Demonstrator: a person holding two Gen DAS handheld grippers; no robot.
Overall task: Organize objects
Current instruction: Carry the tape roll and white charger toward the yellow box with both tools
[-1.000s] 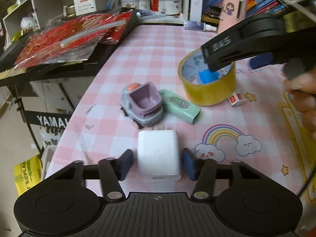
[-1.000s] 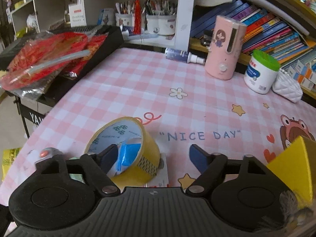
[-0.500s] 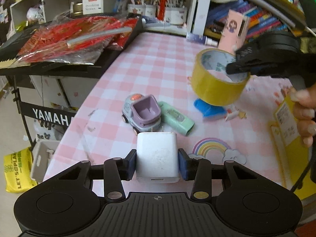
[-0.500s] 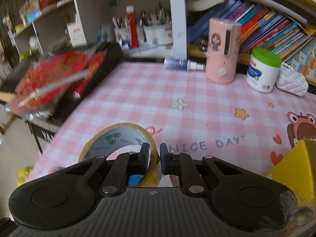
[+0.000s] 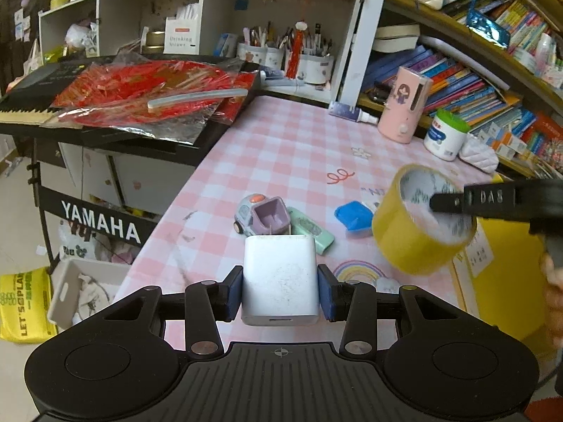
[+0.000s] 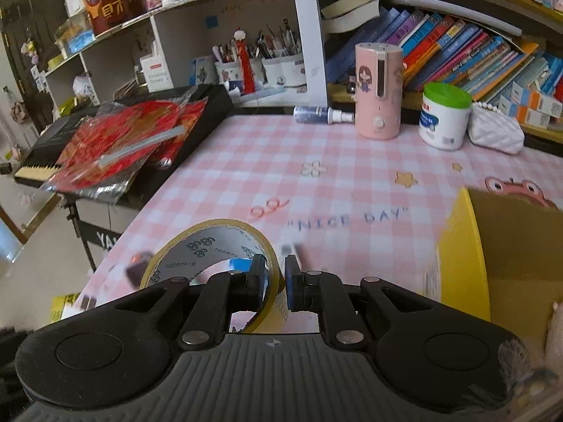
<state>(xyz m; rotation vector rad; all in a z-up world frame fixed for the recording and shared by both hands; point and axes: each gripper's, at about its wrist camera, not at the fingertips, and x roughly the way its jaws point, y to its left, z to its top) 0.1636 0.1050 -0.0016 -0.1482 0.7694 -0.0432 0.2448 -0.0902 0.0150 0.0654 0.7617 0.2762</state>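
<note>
My left gripper [image 5: 279, 290] is shut on a white charger block [image 5: 280, 276] and holds it above the table's near edge. My right gripper [image 6: 275, 277] is shut on the rim of a yellow tape roll [image 6: 211, 246], lifted off the table; the roll also shows in the left wrist view [image 5: 418, 225] next to a yellow box [image 5: 499, 274]. A purple toy car [image 5: 262, 214], a mint green device [image 5: 311, 232] and a blue block [image 5: 353, 216] lie on the pink checked tablecloth [image 5: 281, 147].
The open yellow box [image 6: 506, 246] stands at the right. A pink cylinder [image 6: 378, 91], a white jar with green lid [image 6: 445, 116], a spray bottle [image 6: 322, 114] and a white pouch [image 6: 496, 130] line the back. A keyboard with red foil [image 5: 140, 95] is at the left.
My left gripper closed on the white charger and lifted it. My right gripper closed on the tape roll, lifted it off the blue block and carried it right toward the yellow box.
</note>
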